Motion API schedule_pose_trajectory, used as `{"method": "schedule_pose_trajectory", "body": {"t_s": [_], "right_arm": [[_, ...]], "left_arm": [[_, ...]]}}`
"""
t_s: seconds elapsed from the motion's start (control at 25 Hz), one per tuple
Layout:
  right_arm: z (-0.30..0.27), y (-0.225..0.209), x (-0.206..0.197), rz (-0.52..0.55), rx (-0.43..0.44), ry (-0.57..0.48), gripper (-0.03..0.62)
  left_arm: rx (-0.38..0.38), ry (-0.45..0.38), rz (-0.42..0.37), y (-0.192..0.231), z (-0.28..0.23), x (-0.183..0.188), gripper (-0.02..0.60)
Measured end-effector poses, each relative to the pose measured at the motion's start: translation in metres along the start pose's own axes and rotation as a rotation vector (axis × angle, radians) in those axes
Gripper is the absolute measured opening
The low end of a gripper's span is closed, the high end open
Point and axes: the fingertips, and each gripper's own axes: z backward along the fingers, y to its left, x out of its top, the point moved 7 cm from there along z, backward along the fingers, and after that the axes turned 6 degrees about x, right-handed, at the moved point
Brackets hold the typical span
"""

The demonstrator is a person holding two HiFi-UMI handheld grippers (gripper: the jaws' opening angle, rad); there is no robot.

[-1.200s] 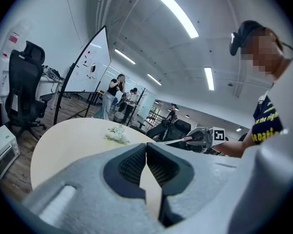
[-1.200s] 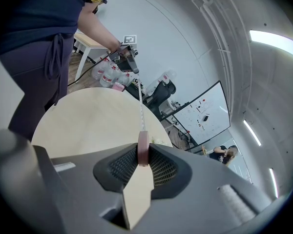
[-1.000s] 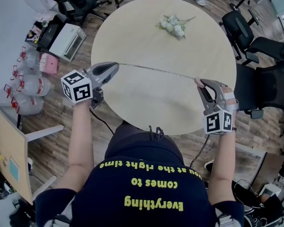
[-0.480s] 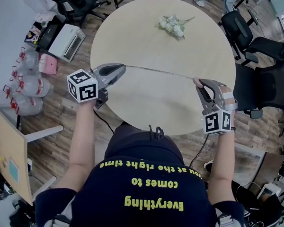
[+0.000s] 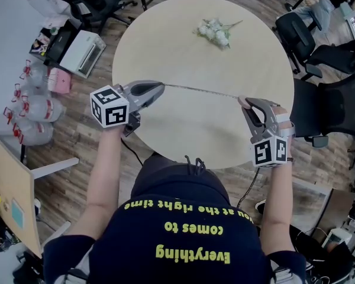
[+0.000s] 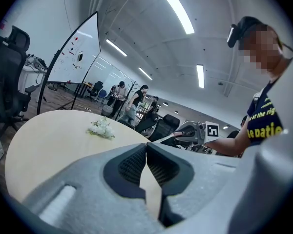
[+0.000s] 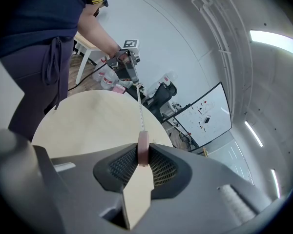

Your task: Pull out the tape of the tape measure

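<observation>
The thin pale tape (image 5: 201, 91) is found drawn out in one taut line above the round beige table (image 5: 254, 58), from nine o'clock toward four o'clock. Its free end is pinched in the left gripper (image 5: 161, 87), whose jaws are fully closed on it. The small pink round tape measure case (image 7: 143, 152) is clamped between the narrowly parted jaws of the right gripper (image 5: 244, 102). Risk is judged as follows: the thin end could be dragged from the left jaws by the recoil spring and whip back; the round case could be twisted in its clamp by an off-line pull. Counted: one tape measure, two grippers, one table, one bunch of white artificial flowers (image 5: 216, 31) at twelve o'clock
</observation>
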Motion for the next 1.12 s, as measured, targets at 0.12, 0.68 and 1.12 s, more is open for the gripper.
{"method": "schedule_pose_trajectory", "body": {"t_s": [0.12,0.68,1.12], "right_arm": [[0.000,-0.001,0.001,-0.003,0.003,0.004,0.083],[-0.003,0.000,0.003,-0.004,0.006,-0.007,0.083],[-0.006,0.002,0.007,-0.017,0.009,-0.024,0.083]], "left_arm": [[-0.007,0.002,0.001,-0.002,-0.004,0.000,0.006],[-0.037,0.001,-0.006,-0.011,-0.019,0.005,0.006],[-0.081,0.004,-0.009,-0.024,-0.033,0.006,0.006]]}}
